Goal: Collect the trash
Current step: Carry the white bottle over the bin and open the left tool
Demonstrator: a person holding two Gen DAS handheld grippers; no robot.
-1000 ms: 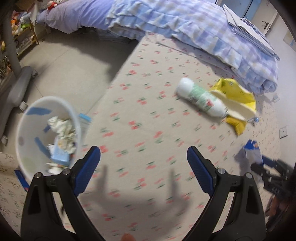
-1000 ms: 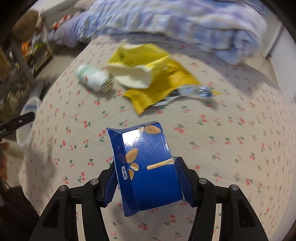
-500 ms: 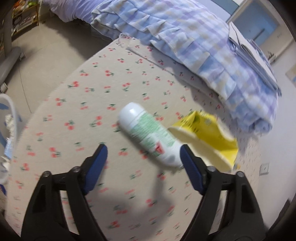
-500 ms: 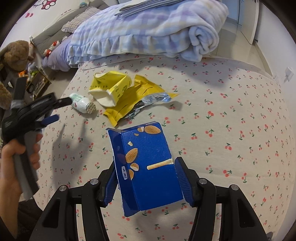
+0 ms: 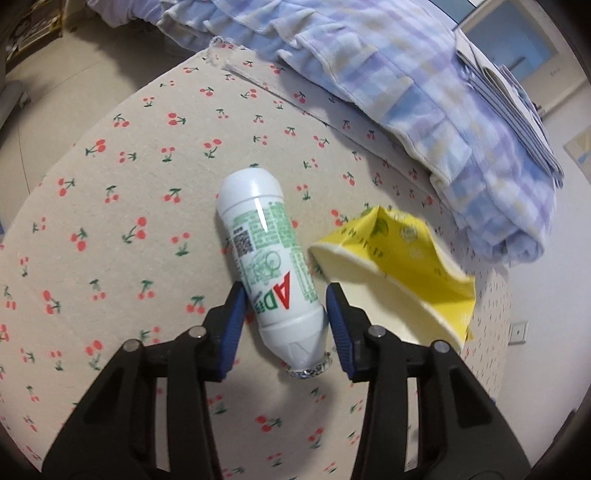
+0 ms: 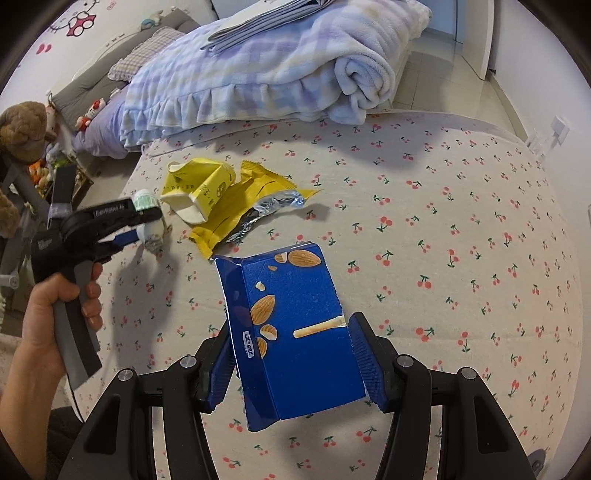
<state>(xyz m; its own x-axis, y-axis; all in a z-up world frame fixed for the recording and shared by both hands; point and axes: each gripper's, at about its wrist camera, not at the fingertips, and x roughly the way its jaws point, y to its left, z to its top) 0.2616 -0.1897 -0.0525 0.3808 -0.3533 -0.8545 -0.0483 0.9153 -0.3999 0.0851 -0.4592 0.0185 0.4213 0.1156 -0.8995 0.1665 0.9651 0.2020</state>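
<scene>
A white bottle with green print (image 5: 269, 258) lies on the cherry-print sheet. My left gripper (image 5: 284, 306) is closed around its lower end, both blue pads against it. In the right wrist view the left gripper (image 6: 138, 225) shows at the left with the bottle (image 6: 146, 201) between its fingers. My right gripper (image 6: 291, 354) is shut on a blue almond snack box (image 6: 291, 328) and holds it above the bed. A crumpled yellow paper cup (image 5: 391, 266) lies right of the bottle; it also shows in the right wrist view (image 6: 199, 192), beside a yellow foil wrapper (image 6: 251, 206).
A folded checked blanket (image 5: 424, 92) lies along the far side of the bed (image 6: 443, 221). Folded grey cloth (image 6: 266, 14) rests on top of it. Stuffed toys (image 6: 22, 129) and a shelf stand at the far left. Floor (image 5: 74, 74) lies beyond the bed's left edge.
My left gripper moved away from the white trash bin, across the bed to the bottle, and closed around it. My right gripper kept hold of the blue box and pulled back from the yellow trash.
</scene>
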